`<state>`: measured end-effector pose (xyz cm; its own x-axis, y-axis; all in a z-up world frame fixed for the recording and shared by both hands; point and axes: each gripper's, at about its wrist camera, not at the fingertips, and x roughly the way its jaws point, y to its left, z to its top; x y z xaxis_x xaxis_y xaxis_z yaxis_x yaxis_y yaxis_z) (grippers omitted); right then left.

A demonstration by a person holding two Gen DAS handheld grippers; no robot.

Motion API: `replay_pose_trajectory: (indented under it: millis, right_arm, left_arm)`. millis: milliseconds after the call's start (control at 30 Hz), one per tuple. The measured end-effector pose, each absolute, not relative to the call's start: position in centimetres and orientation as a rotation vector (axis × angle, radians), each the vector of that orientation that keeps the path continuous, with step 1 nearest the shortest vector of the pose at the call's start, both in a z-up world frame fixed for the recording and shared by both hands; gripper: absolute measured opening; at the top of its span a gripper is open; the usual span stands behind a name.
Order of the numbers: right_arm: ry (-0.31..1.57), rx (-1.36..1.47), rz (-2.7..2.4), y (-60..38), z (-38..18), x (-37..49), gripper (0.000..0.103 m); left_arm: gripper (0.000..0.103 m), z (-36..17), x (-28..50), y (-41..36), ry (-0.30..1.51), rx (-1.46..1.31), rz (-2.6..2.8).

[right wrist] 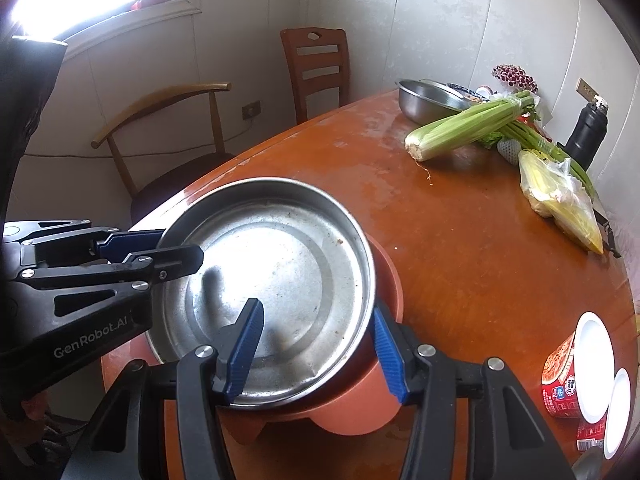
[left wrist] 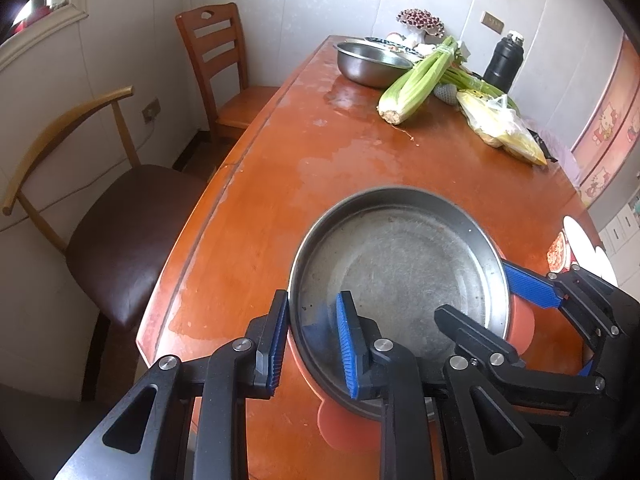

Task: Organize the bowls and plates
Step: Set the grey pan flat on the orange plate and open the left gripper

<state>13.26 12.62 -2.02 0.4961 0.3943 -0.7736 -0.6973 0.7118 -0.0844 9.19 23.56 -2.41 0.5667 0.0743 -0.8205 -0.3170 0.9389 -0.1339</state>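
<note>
A round steel plate (left wrist: 400, 268) rests in an orange plastic bowl (left wrist: 520, 320) near the table's front edge; the plate (right wrist: 276, 280) and the bowl (right wrist: 384, 280) also show in the right wrist view. My left gripper (left wrist: 314, 344) is open, its fingers either side of the plate's left rim. My right gripper (right wrist: 316, 352) is open, straddling the near right rim of plate and bowl. It appears in the left wrist view (left wrist: 492, 300), and the left one appears in the right wrist view (right wrist: 160, 248). A steel bowl (left wrist: 372, 62) stands at the far end.
On the orange-brown table (left wrist: 320, 152) lie celery (left wrist: 420, 80), a yellow plastic bag (left wrist: 500, 124) and a black flask (left wrist: 504, 60). Red instant-noodle cups (right wrist: 576, 376) stand at the right edge. Two chairs (left wrist: 120, 208) stand on the left.
</note>
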Motion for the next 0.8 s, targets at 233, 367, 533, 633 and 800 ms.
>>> replay_pose_trajectory:
  millis: [233, 367, 533, 633, 800]
  right_arm:
    - [0.795, -0.410, 0.680, 12.4, -1.7, 13.3, 0.053]
    - [0.791, -0.400, 0.683, 12.2, -1.5, 13.4, 0.054]
    - [0.786, -0.374, 0.689, 11.7, -1.1, 13.5, 0.054]
    - [0.779, -0.358, 0.675, 11.3, -0.8, 13.6, 0.054]
    - [0.785, -0.293, 0.656, 9.8, -0.2, 14.6, 0.057]
  left_arm:
    - [0.024, -2.4, 9.2, 23.7, 0.947, -0.283, 0.233]
    - [0.025, -2.3, 9.1, 24.0, 0.943, -0.297, 0.231]
    - [0.026, -1.5, 8.7, 24.4, 0.917, -0.319, 0.224]
    - [0.027, -1.3, 8.3, 25.0, 0.909, -0.341, 0.231]
    - [0.032, -1.6, 7.7, 26.0, 0.918, -0.415, 0.244]
